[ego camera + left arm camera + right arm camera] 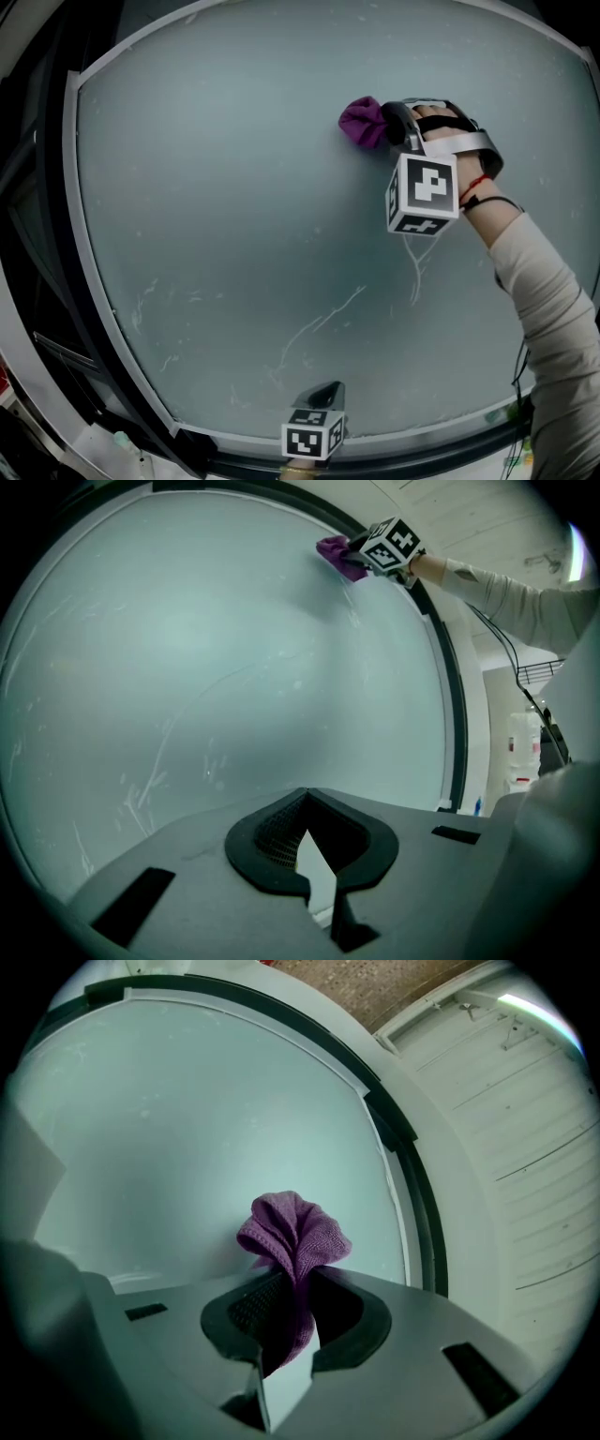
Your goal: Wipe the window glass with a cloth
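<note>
The right gripper (392, 127) was clamped on a purple cloth (363, 122). Its jaws pinched a gathered neck of the fabric, so that a bunched head projected past the tips. This grip appeared intended to present a soft pad to the surface and to keep the hard jaws off it. The bunched head lay against the window glass (234, 206) in the upper right area of the pane, near the window frame (389, 1129); contact looked light, and no view showed how firmly it was pressed. The person's hand (455, 131) carried the gripper with the arm extended upward, which suited a reach to the upper part of the pane. The left gripper (324, 392) was held low, just above the bottom edge of the pane and well apart from the cloth. The left gripper view showed its jaws pressed together tip to tip with nothing between them. This position probably kept it clear of the wiping path, since the task needed only one tool on the glass. White streaks (323, 319) marked the lower half of the pane, between the two grippers. By this evidence the wiping was incomplete, and the lower area would require passes of the cloth.
</note>
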Available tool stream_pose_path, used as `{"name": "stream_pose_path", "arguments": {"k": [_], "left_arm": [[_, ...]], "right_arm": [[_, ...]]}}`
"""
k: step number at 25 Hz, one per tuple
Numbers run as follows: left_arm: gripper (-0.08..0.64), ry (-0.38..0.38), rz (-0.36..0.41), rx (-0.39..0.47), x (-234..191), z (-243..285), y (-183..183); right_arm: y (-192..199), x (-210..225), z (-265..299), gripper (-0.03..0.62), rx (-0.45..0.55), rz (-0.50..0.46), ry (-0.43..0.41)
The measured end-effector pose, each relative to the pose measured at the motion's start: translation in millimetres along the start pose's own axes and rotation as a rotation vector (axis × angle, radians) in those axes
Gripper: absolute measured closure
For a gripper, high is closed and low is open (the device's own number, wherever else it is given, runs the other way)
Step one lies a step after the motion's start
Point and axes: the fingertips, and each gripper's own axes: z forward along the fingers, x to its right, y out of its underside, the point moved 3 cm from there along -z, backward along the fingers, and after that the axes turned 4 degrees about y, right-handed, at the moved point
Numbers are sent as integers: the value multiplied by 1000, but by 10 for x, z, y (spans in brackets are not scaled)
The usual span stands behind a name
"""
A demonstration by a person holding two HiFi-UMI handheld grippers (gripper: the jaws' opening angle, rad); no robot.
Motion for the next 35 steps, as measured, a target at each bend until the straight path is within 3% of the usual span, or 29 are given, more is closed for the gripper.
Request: {"name": "stream_pose_path", "arguments": {"k": [15,35], "left_arm": [[555,-8,7,7,44,21,-23],[555,-15,-1,3,36,-50,26]], "right_arm": [[-115,-269,-179,531,41,36,-40],[-271,-1078,-663,531,57,110,-165]]}}
